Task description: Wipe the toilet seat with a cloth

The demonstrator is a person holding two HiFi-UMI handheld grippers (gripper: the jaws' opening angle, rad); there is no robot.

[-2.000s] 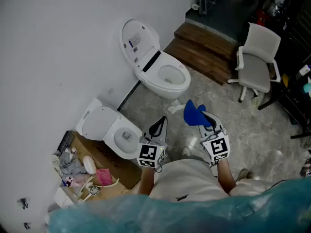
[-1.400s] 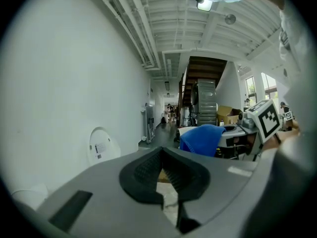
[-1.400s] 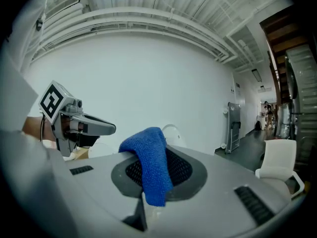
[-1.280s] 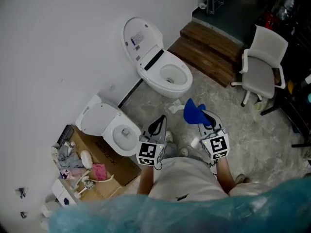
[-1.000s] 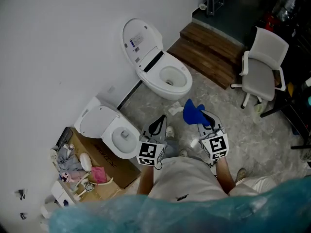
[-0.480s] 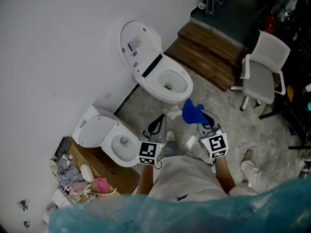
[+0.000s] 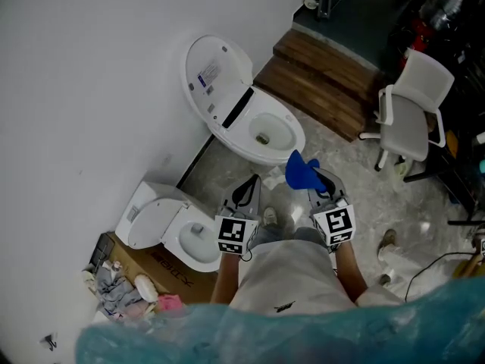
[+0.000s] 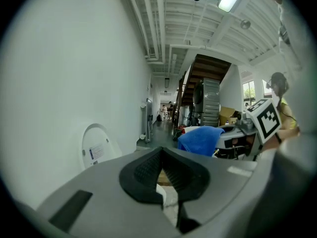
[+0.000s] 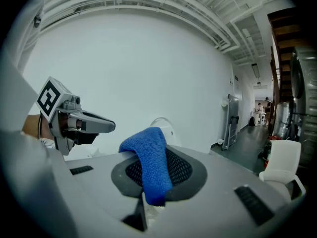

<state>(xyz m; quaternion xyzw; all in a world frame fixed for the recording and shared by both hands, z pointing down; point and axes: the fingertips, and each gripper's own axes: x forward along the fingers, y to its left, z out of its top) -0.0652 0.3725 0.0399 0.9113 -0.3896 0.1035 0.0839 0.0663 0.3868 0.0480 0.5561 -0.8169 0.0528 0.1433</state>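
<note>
cloth [image 9: 151, 165], blue, hangs pinched in the right gripper [image 9: 153, 180], and the jaws are closed on it. the left gripper [image 8: 161, 175] has its jaws closed too, with nothing in them. both are held side by side, near each other. the toilet seat [image 7: 274, 152] lies down on the bowl just ahead of the cloth, with the lid [image 7: 216, 74] up.

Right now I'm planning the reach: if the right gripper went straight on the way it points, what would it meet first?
Most likely the raised toilet lid, which shows straight ahead, just past the blue cloth clamped in the right gripper. Depth is hard to judge from here.
</note>
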